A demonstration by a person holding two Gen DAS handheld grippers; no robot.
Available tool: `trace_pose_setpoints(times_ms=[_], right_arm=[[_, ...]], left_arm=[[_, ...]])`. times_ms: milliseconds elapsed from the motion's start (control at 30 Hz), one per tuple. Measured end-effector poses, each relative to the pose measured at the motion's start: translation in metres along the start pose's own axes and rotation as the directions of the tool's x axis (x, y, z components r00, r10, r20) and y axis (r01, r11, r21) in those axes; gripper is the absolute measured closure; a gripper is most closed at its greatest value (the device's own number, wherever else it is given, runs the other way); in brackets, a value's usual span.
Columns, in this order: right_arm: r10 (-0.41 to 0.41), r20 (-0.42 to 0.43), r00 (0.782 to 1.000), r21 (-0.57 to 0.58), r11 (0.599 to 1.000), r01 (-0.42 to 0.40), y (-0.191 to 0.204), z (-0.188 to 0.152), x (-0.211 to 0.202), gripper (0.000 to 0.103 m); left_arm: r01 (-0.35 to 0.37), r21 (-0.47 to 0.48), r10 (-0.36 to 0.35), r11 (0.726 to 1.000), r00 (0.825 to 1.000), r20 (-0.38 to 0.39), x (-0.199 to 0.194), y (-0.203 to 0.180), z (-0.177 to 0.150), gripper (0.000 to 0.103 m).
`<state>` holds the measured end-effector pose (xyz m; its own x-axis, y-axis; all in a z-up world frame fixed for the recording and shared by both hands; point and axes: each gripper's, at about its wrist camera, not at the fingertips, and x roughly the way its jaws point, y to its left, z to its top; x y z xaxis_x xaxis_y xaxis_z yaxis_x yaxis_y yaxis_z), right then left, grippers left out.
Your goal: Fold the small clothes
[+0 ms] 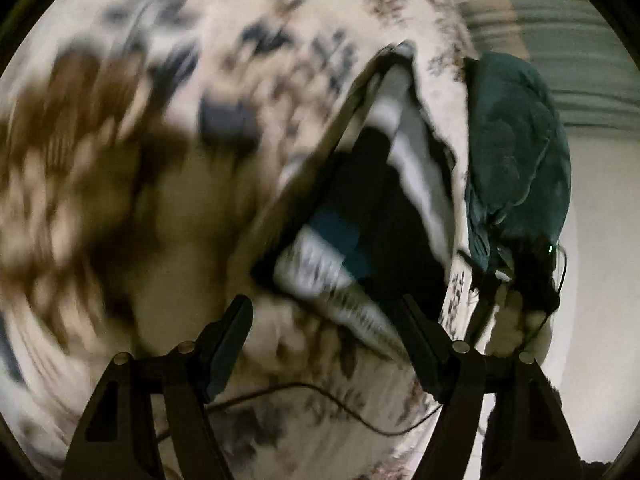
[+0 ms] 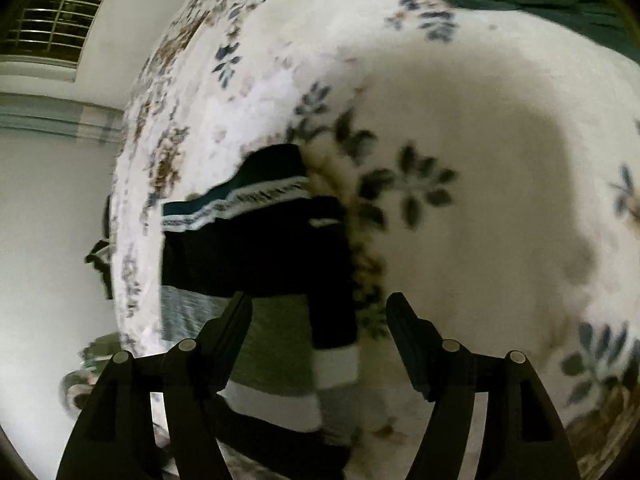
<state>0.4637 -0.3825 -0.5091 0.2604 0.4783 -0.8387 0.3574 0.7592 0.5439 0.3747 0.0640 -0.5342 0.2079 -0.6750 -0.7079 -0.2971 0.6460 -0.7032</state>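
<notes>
While lying limp on the white floral fleece blanket (image 2: 460, 92), the black, grey and white-striped soft knit garment (image 2: 256, 248) is inviting a hem pinch (it will sag); both grippers, right gripper (image 2: 318, 320) and left gripper (image 1: 326, 320), are gaping empty.

Both wrist views close above garment (image 1: 372, 200), bedspread (image 2: 460, 120)

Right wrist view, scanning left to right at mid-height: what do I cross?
Bare pale wall → edge of the floral blanket → dark garment with the teal and white striped band → open stretch of floral blanket to the right edge. The right gripper hangs open over the garment's lower part.
</notes>
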Motion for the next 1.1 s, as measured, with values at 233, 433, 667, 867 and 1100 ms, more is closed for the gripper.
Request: trace_pose_setpoints(times_ms=[233,433,667,867,1100], right_arm=[[0.008,-0.099,0.995,0.056,0.998,-0.003,0.016,0.037,0.058,0.038],[-0.123,0.024,0.992,-0.012,0.992,0.123,0.036,0.028,0.043,0.092],[-0.185,-0.031,0.982,-0.036,0.982,0.184,0.028,0.029,0.047,0.087],[0.068,-0.075,0.995,0.056,0.996,-0.064,-0.003,0.052,0.054,0.020],[0.212,-0.229,0.950,0.066,0.977,-0.202,-0.009,0.061,0.107,0.020]], left_arm=[[-0.010,0.020,0.010,1.000,1.000,0.012,0.027,-0.012,-0.002,0.031],[0.003,0.003,-0.003,1.000,1.000,0.020,0.040,-0.016,0.004,0.031],[0.038,-0.044,-0.037,0.998,0.999,0.023,0.060,-0.007,0.004,0.031],[0.152,-0.109,-0.142,0.982,0.985,0.101,0.075,0.001,0.012,0.022],[0.225,-0.175,-0.178,0.959,0.952,0.249,0.073,-0.002,0.017,0.056]])
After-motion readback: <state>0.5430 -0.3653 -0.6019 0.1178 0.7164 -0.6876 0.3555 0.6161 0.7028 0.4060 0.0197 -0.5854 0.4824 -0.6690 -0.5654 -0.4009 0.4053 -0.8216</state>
